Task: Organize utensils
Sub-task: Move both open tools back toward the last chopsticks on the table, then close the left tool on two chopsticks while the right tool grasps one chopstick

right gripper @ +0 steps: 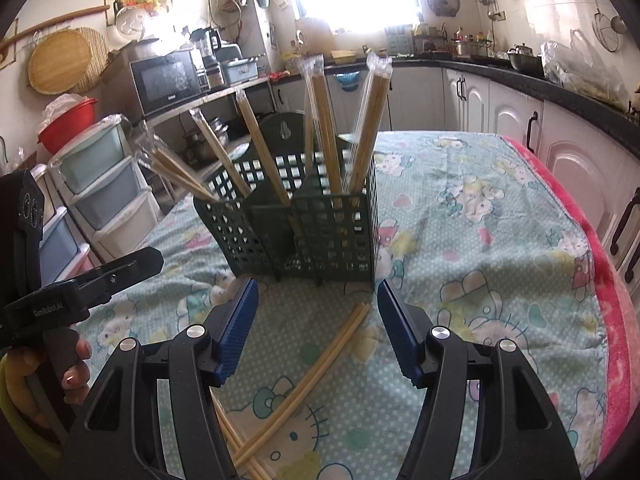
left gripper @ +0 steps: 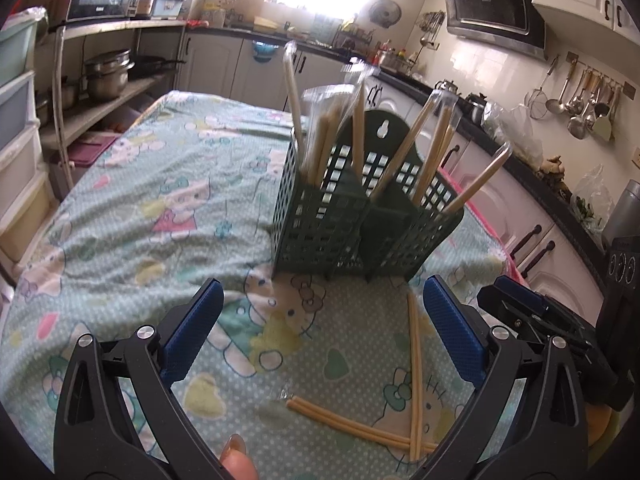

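- Left wrist view: looks forward and down between its own fingers, close above tablecloth (left gripper: 160,200), facing green holder (left gripper: 360,216) from its left front.
- Right wrist view: same low, near vantage, facing holder (right gripper: 304,224) from right front.
- Shared: holder, loose chopstick pairs (left gripper: 414,356) (right gripper: 320,368), tablecloth (right gripper: 500,240).

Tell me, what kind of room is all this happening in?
Most likely a home kitchen. A range hood hangs on the tiled wall, ladles and strainers dangle from a rail, and a microwave sits on a shelf. The green utensil basket stands on a cartoon-print tablecloth.
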